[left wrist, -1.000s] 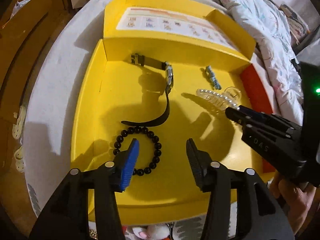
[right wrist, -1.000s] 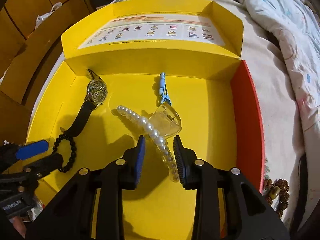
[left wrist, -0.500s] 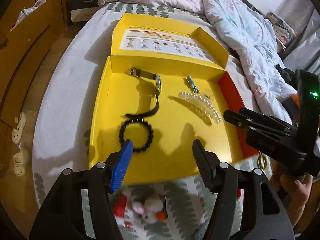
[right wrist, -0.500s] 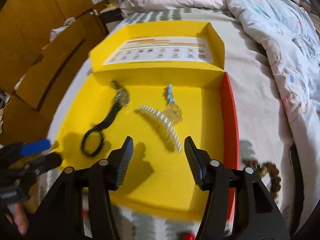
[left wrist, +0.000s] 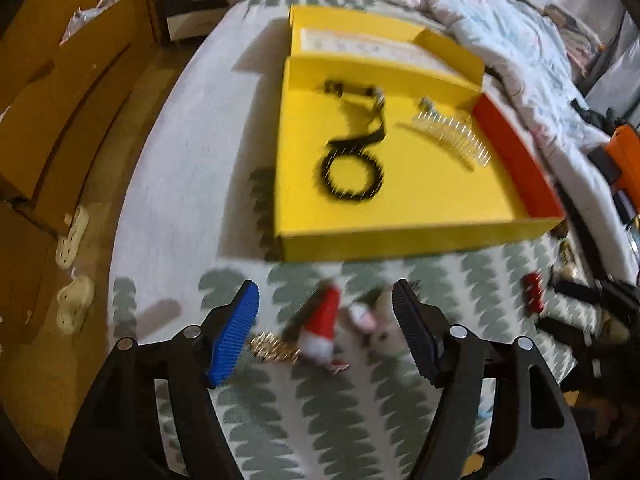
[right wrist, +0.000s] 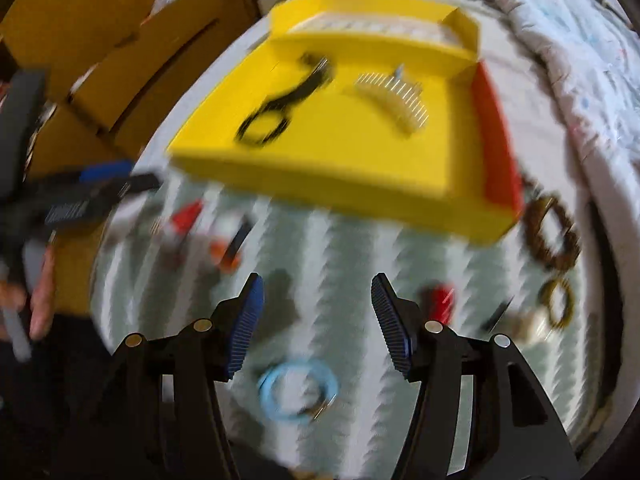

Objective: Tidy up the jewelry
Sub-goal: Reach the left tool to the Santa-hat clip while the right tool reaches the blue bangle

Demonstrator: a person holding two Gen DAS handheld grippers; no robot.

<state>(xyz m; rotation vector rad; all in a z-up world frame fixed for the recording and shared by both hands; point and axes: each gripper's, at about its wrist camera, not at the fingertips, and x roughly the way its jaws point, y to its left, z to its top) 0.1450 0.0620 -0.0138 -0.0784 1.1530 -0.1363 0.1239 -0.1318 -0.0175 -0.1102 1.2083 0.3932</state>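
A yellow box [left wrist: 400, 236] with a red side wall lies open on the patterned bed cover. Inside lie a black bead bracelet [left wrist: 352, 176], a black-strap watch [left wrist: 372, 116] and a pearl hair claw [left wrist: 452, 136]; they also show blurred in the right wrist view: bracelet [right wrist: 262, 126], claw [right wrist: 394, 98]. My left gripper [left wrist: 325, 330] is open and empty, above a gold chain [left wrist: 272, 350] and a red-and-white trinket [left wrist: 324, 326] on the cover. My right gripper [right wrist: 318, 320] is open and empty, above a light blue ring bracelet [right wrist: 296, 394].
Brown bead bracelets [right wrist: 550, 232] and a small red item [right wrist: 440, 302] lie on the cover right of the box. A red item [left wrist: 532, 298] lies near the right gripper. A quilt [left wrist: 500, 28] is heaped behind. The bed edge and slippers [left wrist: 74, 280] lie left.
Both grippers have pulled back out of the box toward the near side of the bed. The right gripper has let go of the pearl claw, which stays in the box. Both jaws have opened wider.
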